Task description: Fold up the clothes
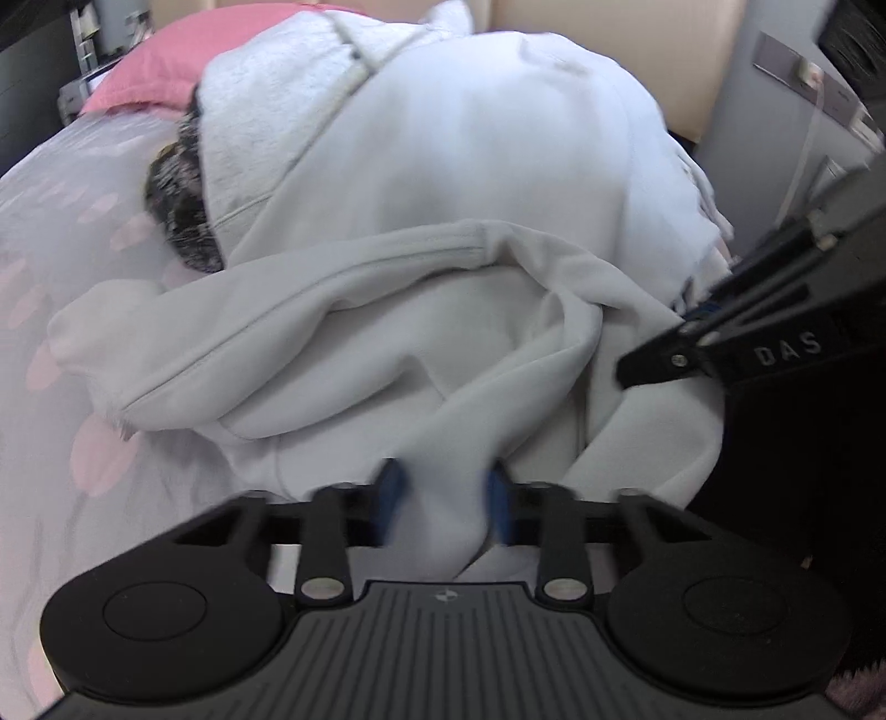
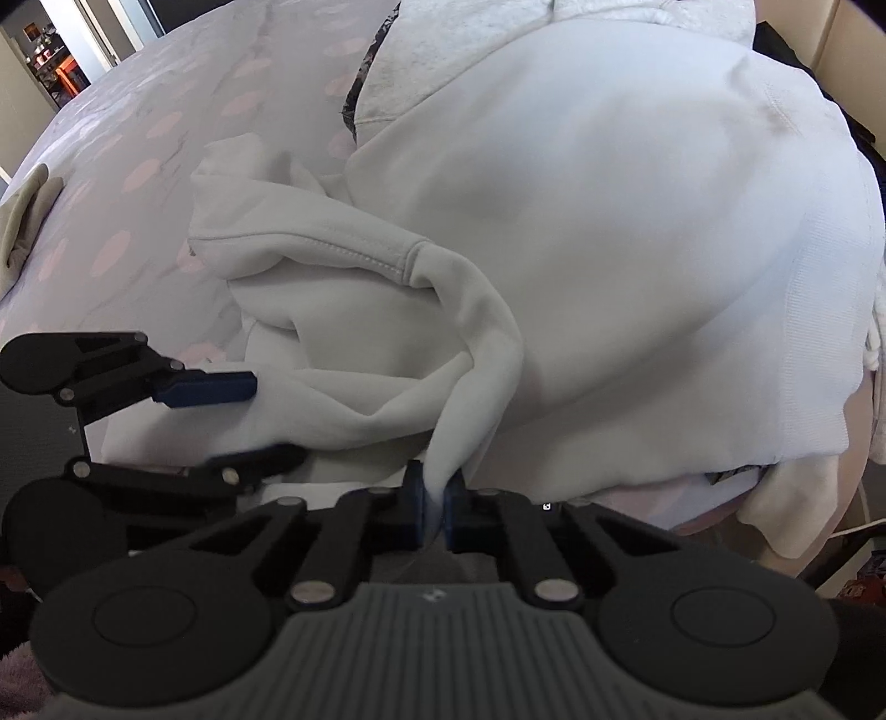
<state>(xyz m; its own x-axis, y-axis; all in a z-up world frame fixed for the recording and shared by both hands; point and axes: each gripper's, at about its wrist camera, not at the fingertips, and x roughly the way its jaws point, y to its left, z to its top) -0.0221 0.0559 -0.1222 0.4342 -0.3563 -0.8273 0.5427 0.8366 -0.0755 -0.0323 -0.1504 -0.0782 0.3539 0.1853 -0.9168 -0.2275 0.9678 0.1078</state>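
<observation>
A white hooded sweatshirt point(image 1: 443, 166) lies crumpled on the bed, its hood point(image 1: 266, 99) at the far end and a sleeve point(image 2: 310, 249) bunched toward me. My left gripper point(image 1: 443, 498) is open, with a fold of the sweatshirt running between its blue pads point(image 1: 390, 493); it also shows at the left of the right wrist view, where the left gripper point(image 2: 271, 418) has its fingers apart over the cloth. My right gripper point(image 2: 434, 498) is shut on a pinched ridge of the sweatshirt point(image 2: 476, 376). In the left wrist view the right gripper point(image 1: 664, 338) enters from the right edge.
The bed sheet point(image 2: 138, 138) is pale with pink dots. A pink pillow point(image 1: 149, 72) lies at the head, a dark speckled garment point(image 1: 177, 199) peeks from under the hood, and a beige cloth point(image 2: 22, 221) sits at the left. A beige headboard point(image 1: 609, 33) stands behind.
</observation>
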